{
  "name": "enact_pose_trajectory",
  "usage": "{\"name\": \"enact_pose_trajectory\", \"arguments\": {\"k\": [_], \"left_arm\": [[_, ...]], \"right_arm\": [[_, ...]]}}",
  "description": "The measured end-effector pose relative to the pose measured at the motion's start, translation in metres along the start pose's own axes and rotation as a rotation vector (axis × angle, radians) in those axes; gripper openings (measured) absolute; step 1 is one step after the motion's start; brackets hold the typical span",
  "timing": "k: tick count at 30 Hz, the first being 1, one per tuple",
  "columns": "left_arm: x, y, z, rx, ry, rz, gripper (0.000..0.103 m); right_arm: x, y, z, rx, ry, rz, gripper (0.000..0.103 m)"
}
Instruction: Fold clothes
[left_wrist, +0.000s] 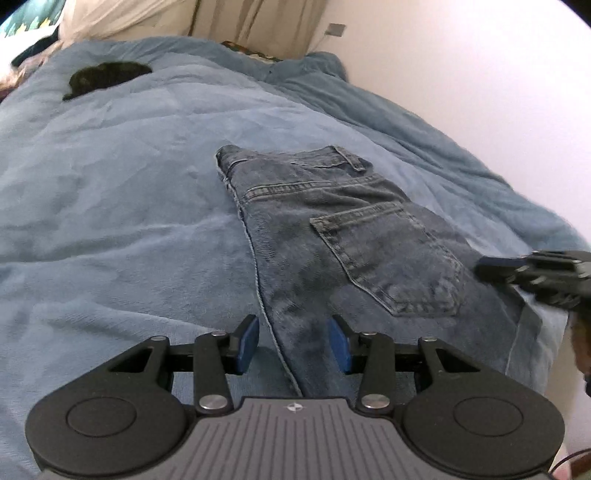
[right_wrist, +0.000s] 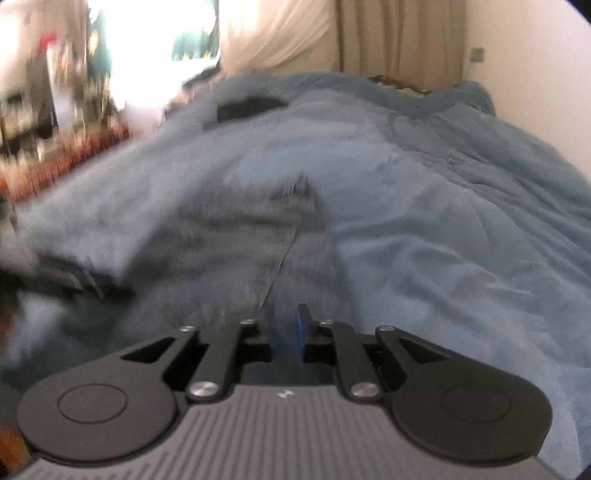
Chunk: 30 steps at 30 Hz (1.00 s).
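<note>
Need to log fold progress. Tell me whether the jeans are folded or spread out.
Folded at least once: the jeans lie on the blue blanket as one narrow strip, a single back pocket up. Their lower end is out of view.

Soft daylight, one sharp view and one smeared by motion.

The left wrist view is fairly crisp: stitching on the jeans (left_wrist: 354, 236) reads clearly, with only slight blur at the right edge. The right wrist view is streaked, worst on the left side, where the window (right_wrist: 159, 29) blows out to white glare. Light is even and diffuse on the blue blanket (left_wrist: 110, 184), shadows faint. Both views bow at the edges, with dark fisheye corners.
</note>
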<state>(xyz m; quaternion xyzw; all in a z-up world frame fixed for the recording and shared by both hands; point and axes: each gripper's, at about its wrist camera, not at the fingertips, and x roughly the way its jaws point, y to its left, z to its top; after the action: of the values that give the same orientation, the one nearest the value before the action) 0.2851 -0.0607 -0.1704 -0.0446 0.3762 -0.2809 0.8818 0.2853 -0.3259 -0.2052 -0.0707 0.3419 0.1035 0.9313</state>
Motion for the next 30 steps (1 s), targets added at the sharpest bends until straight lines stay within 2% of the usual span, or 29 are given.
{"name": "enact_pose_trajectory", "arguments": {"k": [1,4,5,8,11,15,18,23,30], "left_arm": [[-0.007,-0.001,-0.001,0.006,-0.007,0.001,0.041],[-0.027,-0.002,-0.002,0.024,-0.028,0.005,0.041],[-0.033,-0.003,-0.003,0.030,-0.035,0.006,0.037],[-0.040,-0.008,-0.004,0.052,-0.050,-0.027,0.016],[-0.028,-0.020,-0.008,0.082,-0.022,-0.059,0.008],[-0.010,-0.037,-0.014,0.122,0.030,-0.099,0.007],[0.003,-0.049,-0.019,0.149,0.065,-0.125,0.007],[0.001,-0.052,-0.031,0.159,0.080,-0.108,0.007],[-0.009,-0.046,-0.047,0.179,0.103,-0.103,0.008]], "right_arm": [[0.006,-0.001,-0.006,-0.016,0.002,-0.034,0.011],[0.013,-0.024,-0.019,0.062,0.022,-0.077,0.011],[0.012,-0.028,-0.023,0.065,0.029,-0.092,0.012],[0.002,-0.034,-0.027,0.090,0.024,-0.097,0.012],[-0.010,-0.026,-0.020,0.057,-0.003,-0.117,0.012],[-0.030,-0.011,-0.005,0.051,-0.075,-0.065,0.012],[-0.029,0.008,0.004,0.030,-0.099,0.013,0.012],[0.005,0.023,-0.010,-0.013,-0.016,0.043,0.013],[-0.005,0.009,-0.029,-0.033,-0.010,0.034,0.013]]}}
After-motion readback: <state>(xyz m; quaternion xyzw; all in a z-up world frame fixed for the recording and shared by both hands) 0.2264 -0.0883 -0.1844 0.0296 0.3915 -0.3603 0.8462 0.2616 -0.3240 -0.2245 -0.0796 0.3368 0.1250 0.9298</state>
